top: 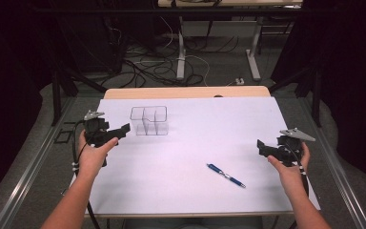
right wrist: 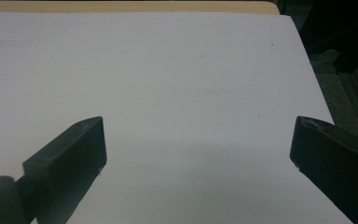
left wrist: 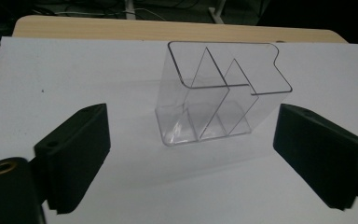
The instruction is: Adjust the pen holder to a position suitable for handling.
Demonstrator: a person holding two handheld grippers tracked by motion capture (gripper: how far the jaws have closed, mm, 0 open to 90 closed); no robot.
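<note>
High view first: the white table [top: 186, 143] takes up the middle of the frame. The clear organizer [top: 148, 120] stands upright in the upper left part of it, and a blue pen [top: 226, 175] lies flat at the lower right of centre, well apart from the organizer. The left gripper [top: 122, 129] sits at the left, just beside the organizer and aimed at it but not touching. The right gripper [top: 261, 147] hovers at the right edge, near the pen but off to its side and pointed loosely across the table.

Left gripper view: the organizer [left wrist: 219, 98] is dead centre of the frame, three compartments with slanted dividers, all looking empty. The jaws stand wide apart at the lower left and lower right, with the organizer between them but farther off, so nothing is gripped.

Right gripper view: jaws wide apart again at the bottom corners, and just bare white tabletop [right wrist: 168, 84] between them.

What could go wrong, I reckon: that organizer is light, slick plastic, so a jaw bumping its wall on the way in could shove or tip it. The pen is thin and round, so a slightly off pinch could roll it away or squirt it out.
</note>
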